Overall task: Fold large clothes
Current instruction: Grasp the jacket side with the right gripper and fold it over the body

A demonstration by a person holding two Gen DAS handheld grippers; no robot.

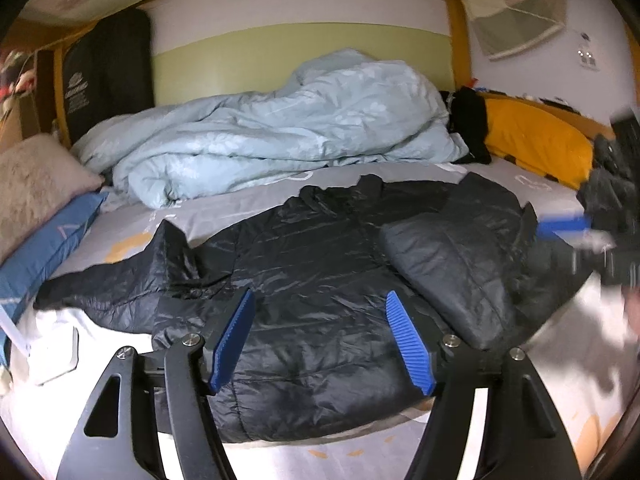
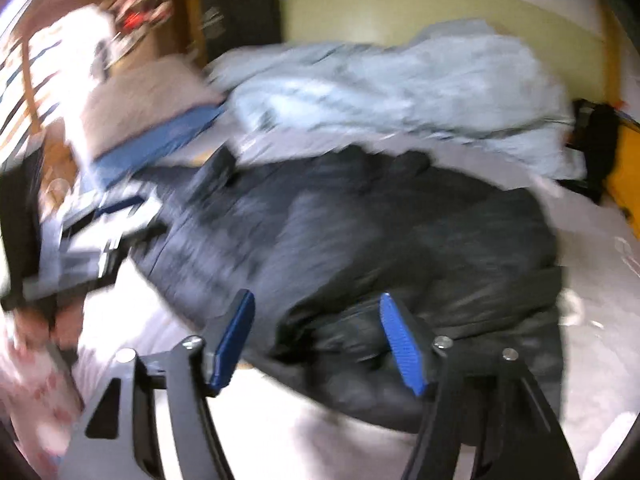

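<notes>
Black quilted puffer jacket (image 1: 304, 280): glossy, stitched in horizontal bands. Pale blue crumpled duvet (image 1: 280, 132): faint lighter floral print. Light grey bed sheet (image 1: 248, 196): scattered orange and white marks. Mustard-yellow cushion (image 1: 536, 140). Beige fuzzy pillow (image 1: 36, 184) over a blue pillow (image 1: 48, 248). Wall (image 1: 260, 56): white with a pale green band. Ribbed blue pads (image 1: 408, 340) on black gripper fingers.

Both wrist views look down, close, across the same black jacket (image 1: 320, 280).
</notes>
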